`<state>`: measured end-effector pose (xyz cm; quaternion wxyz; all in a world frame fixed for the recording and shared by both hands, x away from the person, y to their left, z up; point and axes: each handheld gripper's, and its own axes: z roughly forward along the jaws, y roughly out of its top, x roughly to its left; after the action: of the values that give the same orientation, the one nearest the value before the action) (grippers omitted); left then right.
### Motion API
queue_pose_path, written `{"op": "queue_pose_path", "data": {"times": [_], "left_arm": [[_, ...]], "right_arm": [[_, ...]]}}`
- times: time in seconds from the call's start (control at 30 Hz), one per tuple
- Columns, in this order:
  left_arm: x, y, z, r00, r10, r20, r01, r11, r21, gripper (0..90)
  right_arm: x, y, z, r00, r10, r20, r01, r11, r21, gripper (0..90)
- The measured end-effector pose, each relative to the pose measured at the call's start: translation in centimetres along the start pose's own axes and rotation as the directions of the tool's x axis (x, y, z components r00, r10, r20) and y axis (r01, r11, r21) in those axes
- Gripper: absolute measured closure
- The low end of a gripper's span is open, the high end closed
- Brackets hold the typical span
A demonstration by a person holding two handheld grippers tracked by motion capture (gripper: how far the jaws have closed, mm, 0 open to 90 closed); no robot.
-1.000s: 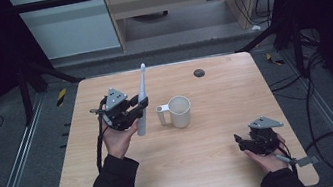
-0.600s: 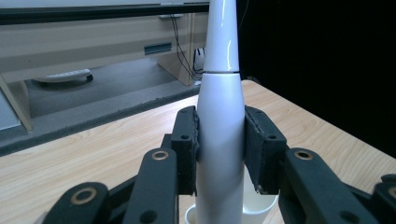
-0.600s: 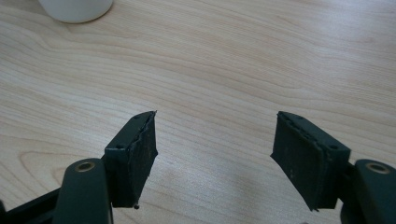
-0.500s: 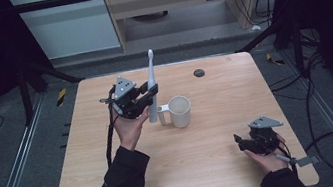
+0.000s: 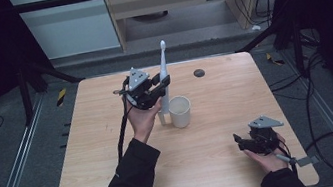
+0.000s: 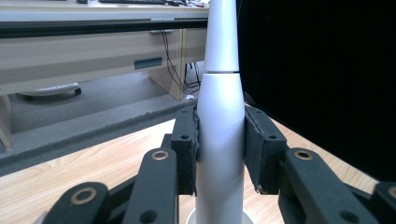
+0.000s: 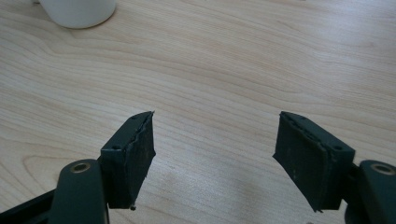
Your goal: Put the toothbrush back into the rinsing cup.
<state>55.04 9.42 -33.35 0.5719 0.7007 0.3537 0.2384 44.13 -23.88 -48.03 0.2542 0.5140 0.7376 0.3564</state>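
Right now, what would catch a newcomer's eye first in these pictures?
The tall white electric toothbrush, held upright in the left gripper near the middle of the wooden table, its jaws shut on the handle. Right beside it stands a white cup. The right gripper rests open near the table's front right corner, holding nothing.

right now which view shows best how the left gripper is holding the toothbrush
The left gripper view: the toothbrush handle stands upright, clamped between both pads of the left gripper. The high view shows the whole brush, head up, beside the white cup, but the grip is small there. The right gripper view shows only that cup's base.
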Motion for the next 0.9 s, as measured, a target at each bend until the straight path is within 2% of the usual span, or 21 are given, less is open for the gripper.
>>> {"op": "queue_pose_path", "data": {"times": [0.43,0.63,0.9], "left_arm": [[-1.1,0.3,2.9,0.9999,0.013,0.01,-0.013,0.9998,-0.014,66.3],[-1.2,-0.5,4.2,1.0,0.007,0.007,-0.007,1.0,0.006,66.3],[-0.8,-1.6,5.1,1.0,0.001,-0.003,-0.001,0.9996,0.03,66.2]], "right_arm": [[-0.2,0.0,0.1,0.9999,-0.013,0.004,0.013,1.0,-0.005,28.3],[-0.2,0.0,0.0,0.9999,-0.01,0.002,0.01,1.0,-0.006,28.3],[-0.1,0.0,0.1,1.0,-0.003,-0.003,0.003,1.0,-0.001,28.3]]}}
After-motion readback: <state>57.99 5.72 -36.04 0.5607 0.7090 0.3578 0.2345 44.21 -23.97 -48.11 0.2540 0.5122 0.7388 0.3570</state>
